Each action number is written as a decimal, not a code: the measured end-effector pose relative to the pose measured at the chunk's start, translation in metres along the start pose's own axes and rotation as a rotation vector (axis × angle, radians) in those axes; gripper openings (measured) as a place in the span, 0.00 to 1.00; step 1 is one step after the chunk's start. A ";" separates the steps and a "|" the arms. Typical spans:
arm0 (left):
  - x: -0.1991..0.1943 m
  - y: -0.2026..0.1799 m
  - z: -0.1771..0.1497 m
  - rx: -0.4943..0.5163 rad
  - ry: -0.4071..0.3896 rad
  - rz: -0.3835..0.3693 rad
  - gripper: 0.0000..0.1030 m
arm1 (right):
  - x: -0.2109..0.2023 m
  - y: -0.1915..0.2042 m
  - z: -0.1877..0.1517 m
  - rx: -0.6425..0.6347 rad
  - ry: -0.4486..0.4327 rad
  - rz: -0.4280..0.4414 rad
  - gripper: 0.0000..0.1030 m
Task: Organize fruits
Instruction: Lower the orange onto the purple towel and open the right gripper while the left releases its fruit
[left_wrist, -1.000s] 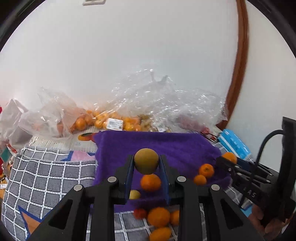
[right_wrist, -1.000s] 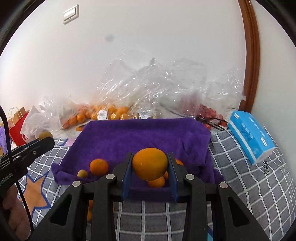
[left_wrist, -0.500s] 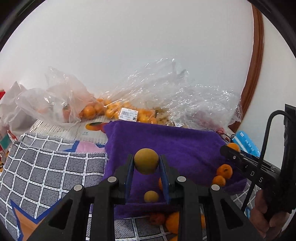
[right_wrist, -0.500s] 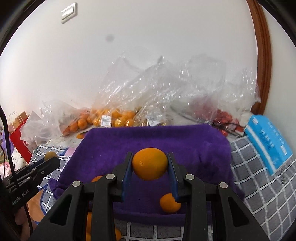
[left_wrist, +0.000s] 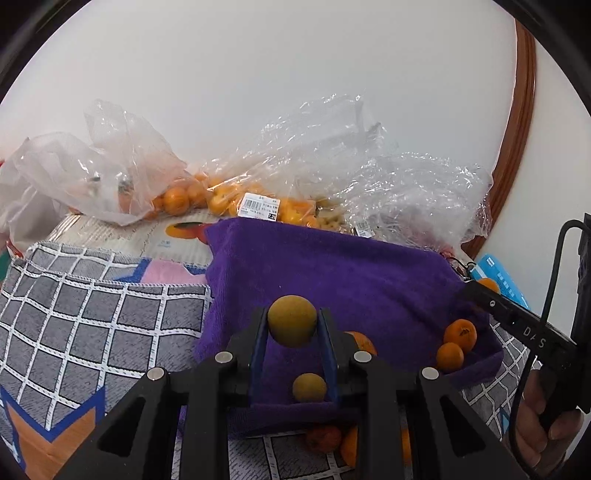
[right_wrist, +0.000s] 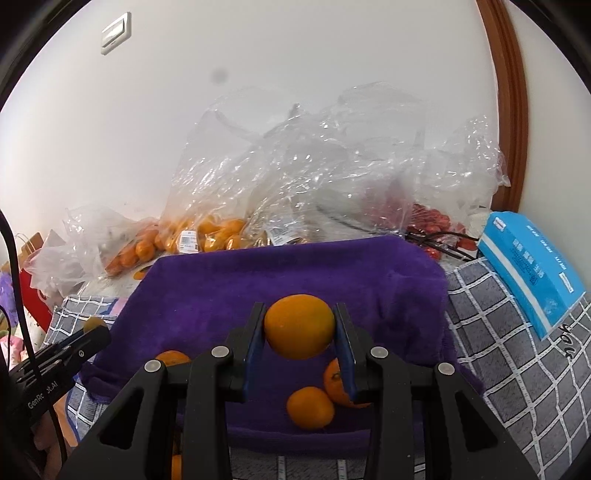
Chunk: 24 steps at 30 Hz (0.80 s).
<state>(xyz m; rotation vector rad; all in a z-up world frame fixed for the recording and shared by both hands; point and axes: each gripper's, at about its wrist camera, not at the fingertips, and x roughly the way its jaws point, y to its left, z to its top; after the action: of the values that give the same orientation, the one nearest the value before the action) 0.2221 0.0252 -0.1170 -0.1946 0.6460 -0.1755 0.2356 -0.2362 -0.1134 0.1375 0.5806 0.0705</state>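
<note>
Mid-carry over the purple towel (right_wrist: 295, 280): the left claw (left_wrist: 291, 325) clamps a brownish fruit (left_wrist: 291, 320), the right claw (right_wrist: 299, 326) an orange (right_wrist: 299, 326); next, each likely needs setting beside its own kind.

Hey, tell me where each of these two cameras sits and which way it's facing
Left wrist: on the left gripper, facing the purple towel; it grips a brownish-yellow fruit; the right gripper and hand show.
Right wrist: on the right gripper, same direction, gripping an orange; the left gripper shows at left.
Shared: towel, clear fruit bags, blue tissue pack.
</note>
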 end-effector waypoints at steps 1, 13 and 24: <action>0.001 0.000 -0.001 0.003 -0.002 0.004 0.25 | 0.000 -0.002 0.000 0.004 0.000 0.001 0.35; 0.012 0.001 -0.005 -0.002 0.021 0.026 0.25 | 0.014 0.009 -0.013 -0.017 0.063 0.046 0.35; 0.021 0.007 -0.007 -0.024 0.056 0.026 0.25 | 0.028 0.028 -0.028 -0.121 0.110 0.037 0.35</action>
<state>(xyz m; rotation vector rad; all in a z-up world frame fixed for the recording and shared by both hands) 0.2353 0.0262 -0.1360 -0.2050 0.7065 -0.1489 0.2427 -0.2020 -0.1476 0.0269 0.6816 0.1495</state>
